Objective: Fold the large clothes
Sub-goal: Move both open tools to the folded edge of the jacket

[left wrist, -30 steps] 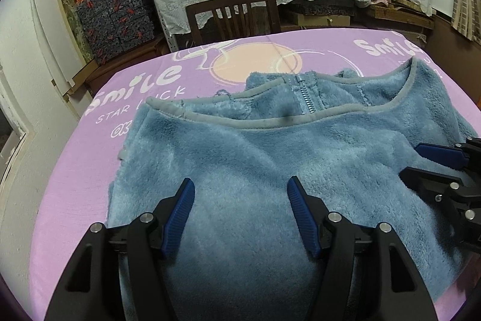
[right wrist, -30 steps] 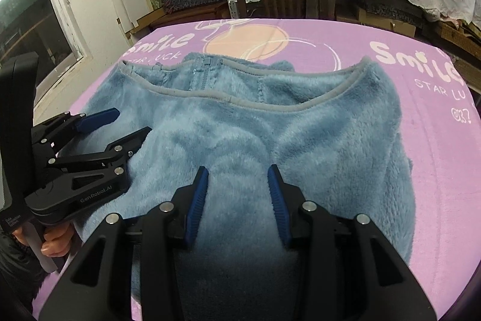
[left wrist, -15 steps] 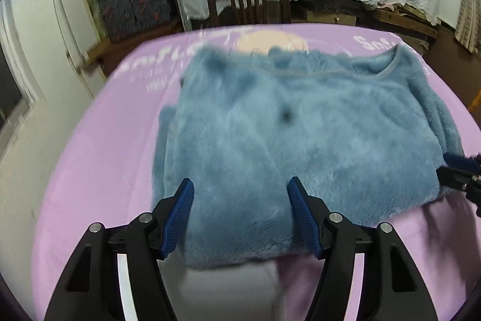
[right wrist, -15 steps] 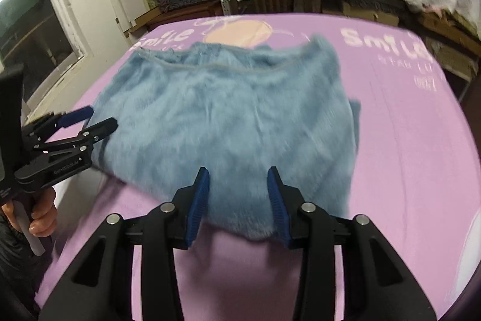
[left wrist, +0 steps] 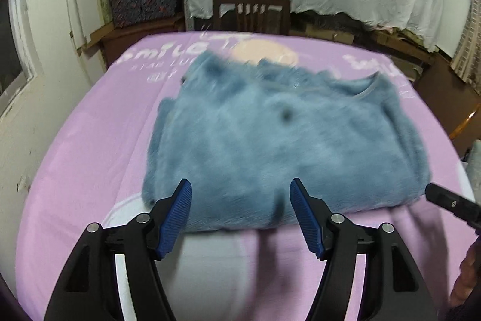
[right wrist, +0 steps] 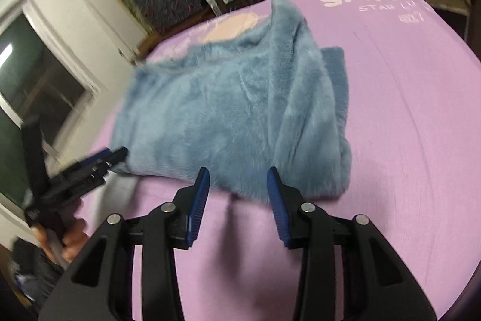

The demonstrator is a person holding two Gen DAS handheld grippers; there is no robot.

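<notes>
Purple cloth (left wrist: 75, 170) covers the table; the folded fleece (left wrist: 270, 146) lies just ahead of both tongs. Left tongs (left wrist: 240, 197) and right tongs (right wrist: 237, 182) gape, holding nothing. Best check the edges line up, then press stray flaps flat without dragging the stack.

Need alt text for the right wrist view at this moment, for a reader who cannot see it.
A folded, fluffy blue garment lies on a purple printed table cover, just beyond the right tongs, which are open and empty. The left tongs, held in a hand, sit at the garment's left edge; the picture is blurred.
</notes>
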